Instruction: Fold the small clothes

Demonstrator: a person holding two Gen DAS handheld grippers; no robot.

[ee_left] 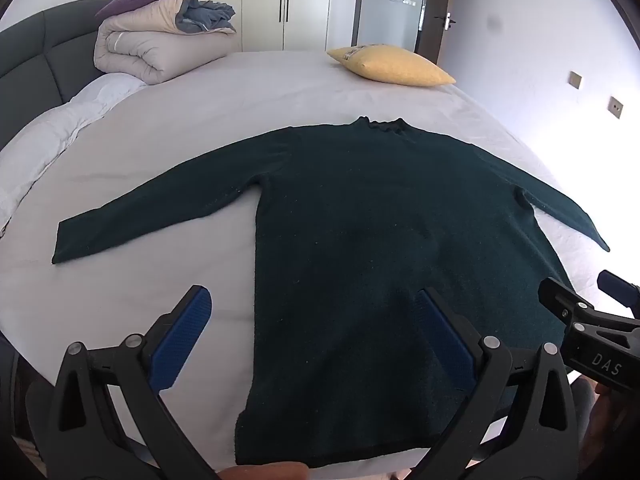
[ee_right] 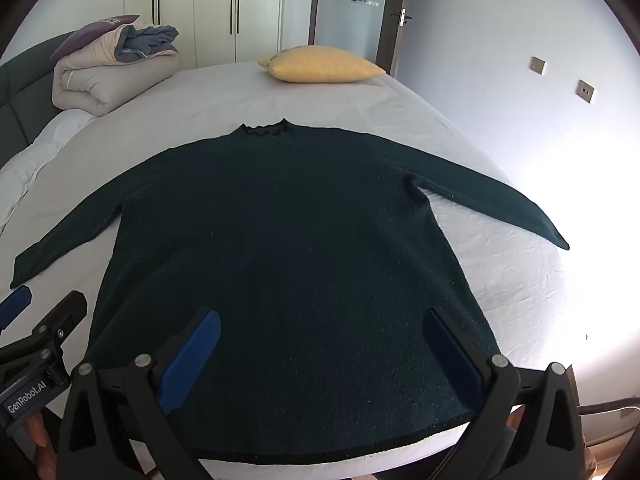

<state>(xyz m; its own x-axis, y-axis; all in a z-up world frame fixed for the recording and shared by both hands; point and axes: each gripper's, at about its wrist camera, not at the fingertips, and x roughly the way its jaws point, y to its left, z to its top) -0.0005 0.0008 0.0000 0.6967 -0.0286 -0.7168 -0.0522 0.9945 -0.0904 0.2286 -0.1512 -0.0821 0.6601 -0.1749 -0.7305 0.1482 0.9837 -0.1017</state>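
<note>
Dark green sweater (ee_right: 280, 264) flat on bed (ee_right: 320, 92), sleeves spread, hem nearest. Left gripper (ee_left: 316, 332) & right gripper (ee_right: 320, 356) both wide open, empty, hovering over hem. Tip: pinch sleeve cuff + shoulder, fold inward w/o dragging body.

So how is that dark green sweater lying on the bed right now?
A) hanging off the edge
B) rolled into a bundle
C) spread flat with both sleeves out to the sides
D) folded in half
C: the sweater lies flat on the bed, one sleeve stretched to each side and the collar pointing toward the yellow pillow.
</note>
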